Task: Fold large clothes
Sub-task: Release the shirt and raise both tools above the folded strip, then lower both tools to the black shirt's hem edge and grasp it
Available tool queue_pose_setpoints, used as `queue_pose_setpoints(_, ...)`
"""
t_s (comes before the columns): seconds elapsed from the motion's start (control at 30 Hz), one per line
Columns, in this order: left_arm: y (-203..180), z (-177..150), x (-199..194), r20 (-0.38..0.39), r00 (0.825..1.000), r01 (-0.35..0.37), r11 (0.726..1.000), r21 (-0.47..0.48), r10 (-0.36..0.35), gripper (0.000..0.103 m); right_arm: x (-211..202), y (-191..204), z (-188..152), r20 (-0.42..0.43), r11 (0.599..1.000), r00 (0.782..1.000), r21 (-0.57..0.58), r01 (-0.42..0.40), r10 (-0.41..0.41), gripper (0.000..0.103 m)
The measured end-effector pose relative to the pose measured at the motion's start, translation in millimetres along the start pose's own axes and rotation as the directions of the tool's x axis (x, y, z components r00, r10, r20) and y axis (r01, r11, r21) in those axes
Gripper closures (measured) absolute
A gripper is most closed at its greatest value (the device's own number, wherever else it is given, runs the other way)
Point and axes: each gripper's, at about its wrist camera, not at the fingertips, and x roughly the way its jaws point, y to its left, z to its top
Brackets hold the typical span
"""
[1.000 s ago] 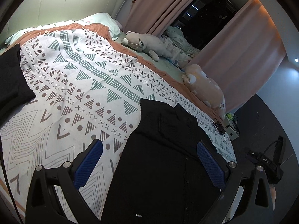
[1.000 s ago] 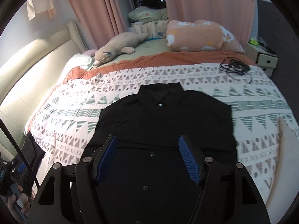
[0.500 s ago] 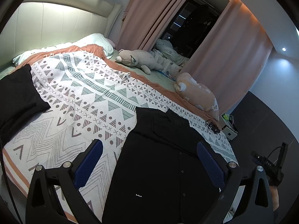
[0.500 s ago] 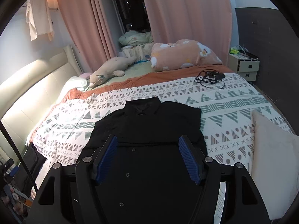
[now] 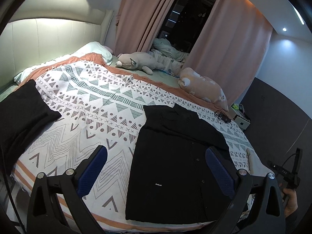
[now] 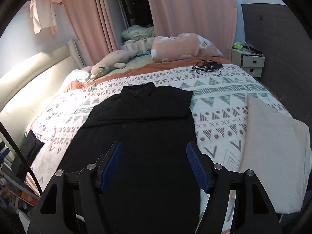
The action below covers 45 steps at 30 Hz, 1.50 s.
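Patterned bedspread (image 5: 81, 105) carries a flat black shirt (image 5: 175, 156) before pink curtains (image 6: 93, 19).

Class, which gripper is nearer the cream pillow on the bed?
Right. The right gripper hangs over the black shirt beside the cream pillow; the left gripper sits across the shirt.

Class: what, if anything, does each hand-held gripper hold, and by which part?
Nothing. Left hand-held gripper and right hand-held gripper are open above the black shirt.
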Motion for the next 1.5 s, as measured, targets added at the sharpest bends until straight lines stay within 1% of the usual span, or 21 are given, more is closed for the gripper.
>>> queue_pose_setpoints(0.1, 4, -12, 0, -0.018, 1.0, 0.004, 0.999, 0.034, -0.003, 0.0, -5, -4, -13, -0.003, 1.0, 1.0, 0.018, 0.024, -0.024, 0.036)
queue_pose_setpoints(0.23, 9, -31, 7, -0.056, 0.998, -0.028, 0.996, 0.083, 0.032, 0.0, -8, -11, -34, -0.004, 0.995, 0.998, 0.068, 0.07, -0.07, 0.036)
queue_pose_setpoints(0.3, 13, -40, 14, -0.084, 0.995, -0.039, 0.996, 0.085, 0.046, 0.0, -6, -9, -45, -0.021, 0.996, 0.998, 0.072, 0.062, -0.06, 0.036)
queue_pose_setpoints(0.4, 26, -53, 28, -0.13, 0.991, -0.023, 0.999, 0.047, 0.028, 0.0, 6, -11, -60, -0.092, 0.992, 0.996, 0.128, 0.019, -0.007, 0.036)
queue_pose_setpoints(0.43, 29, -56, 32, -0.14, 0.99, -0.018, 0.999, 0.036, 0.023, 0.0, 10, -14, -62, -0.104, 0.989, 0.995, 0.15, 0.013, 0.003, 0.034)
queue_pose_setpoints(0.47, 33, -60, 38, -0.159, 0.987, -0.013, 1.0, 0.022, 0.016, 0.0, 14, -15, -66, -0.115, 0.985, 0.993, 0.172, 0.016, 0.004, 0.024)
queue_pose_setpoints(0.5, 37, -64, 45, -0.18, 0.983, -0.014, 1.0, 0.011, 0.016, 0.0, 16, -15, -68, -0.124, 0.983, 0.992, 0.181, 0.025, -0.003, 0.017)
queue_pose_setpoints(0.6, 45, -75, 63, -0.231, 0.973, -0.011, 1.0, -0.01, 0.008, 0.001, 28, -17, -73, -0.149, 0.98, 0.989, 0.196, 0.03, -0.001, 0.017)
queue_pose_setpoints(0.63, 48, -78, 69, -0.249, 0.968, -0.003, 1.0, -0.026, -0.004, 0.003, 31, -21, -74, -0.158, 0.978, 0.987, 0.205, 0.024, 0.009, 0.017)
queue_pose_setpoints(0.7, 55, -85, 84, -0.295, 0.955, 0.02, 0.997, -0.072, -0.04, 0.014, 42, -24, -77, -0.186, 0.971, 0.98, 0.238, -0.018, 0.064, 0.017)
queue_pose_setpoints(0.77, 61, -95, 100, -0.35, 0.935, 0.028, 0.993, -0.111, -0.065, 0.024, 53, -34, -83, -0.217, 0.961, 0.972, 0.276, -0.024, 0.087, 0.017)
queue_pose_setpoints(0.87, 70, -112, 117, -0.421, 0.9, 0.042, 0.983, -0.18, -0.116, 0.029, 64, -48, -90, -0.242, 0.952, 0.967, 0.306, -0.004, 0.081, 0.017)
queue_pose_setpoints(0.9, 72, -116, 120, -0.436, 0.891, 0.041, 0.98, -0.197, -0.125, 0.033, 65, -52, -93, -0.246, 0.95, 0.966, 0.312, 0.002, 0.079, 0.017)
queue_pose_setpoints(1.0, 79, -129, 128, -0.474, 0.865, 0.04, 0.964, -0.263, -0.165, 0.043, 64, -66, -95, -0.252, 0.935, 0.962, 0.354, -0.009, 0.104, 0.018)
queue_pose_setpoints(1.07, 82, -135, 131, -0.491, 0.847, 0.048, 0.95, -0.308, -0.202, 0.049, 63, -75, -99, -0.256, 0.923, 0.959, 0.385, -0.013, 0.12, 0.022)
queue_pose_setpoints(1.13, 80, -139, 133, -0.497, 0.83, 0.076, 0.936, -0.345, -0.251, 0.05, 60, -83, -105, -0.259, 0.909, 0.955, 0.415, -0.027, 0.146, 0.023)
queue_pose_setpoints(1.23, 77, -143, 134, -0.502, 0.817, 0.097, 0.925, -0.367, -0.285, 0.05, 58, -89, -119, -0.26, 0.876, 0.94, 0.477, -0.075, 0.222, 0.024)
queue_pose_setpoints(1.3, 78, -145, 133, -0.502, 0.811, 0.101, 0.918, -0.383, -0.299, 0.05, 56, -94, -128, -0.259, 0.854, 0.928, 0.51, -0.105, 0.269, 0.029)
queue_pose_setpoints(1.37, 82, -146, 133, -0.496, 0.806, 0.108, 0.904, -0.413, -0.323, 0.05, 54, -99, -133, -0.247, 0.835, 0.92, 0.534, -0.132, 0.304, 0.029)
queue_pose_setpoints(1.4, 83, -146, 135, -0.492, 0.804, 0.112, 0.898, -0.425, -0.333, 0.05, 53, -100, -136, -0.234, 0.817, 0.911, 0.553, -0.164, 0.341, 0.029)
queue_pose_setpoints(1.5, 83, -145, 143, -0.493, 0.804, 0.112, 0.899, -0.422, -0.332, 0.05, 57, -98, -144, -0.223, 0.807, 0.897, 0.553, -0.207, 0.382, 0.029)
